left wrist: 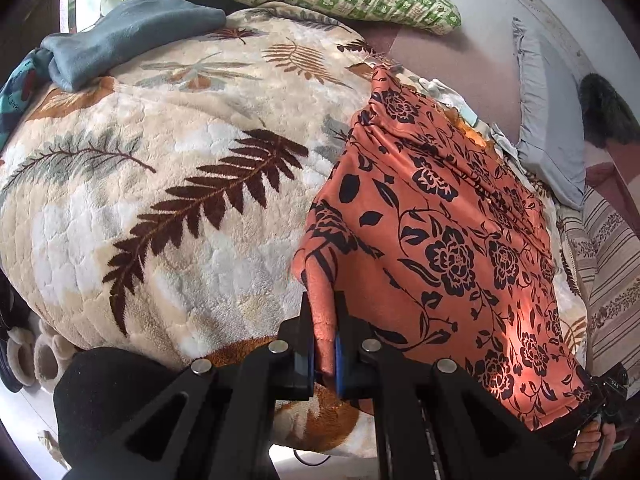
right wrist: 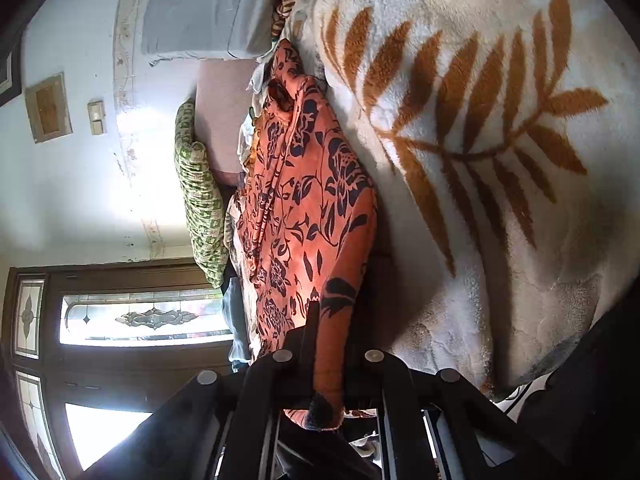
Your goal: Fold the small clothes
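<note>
Both grippers, left gripper and right gripper, pinch corners of the orange floral garment lying on the leaf-print blanket's right side (slippery-looking cloth); uneven pulling could slip a corner free.

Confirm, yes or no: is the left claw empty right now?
No: the left claw is shut on a bunched edge of the orange floral garment, which runs up from between its fingers over the leaf-print blanket.
</note>
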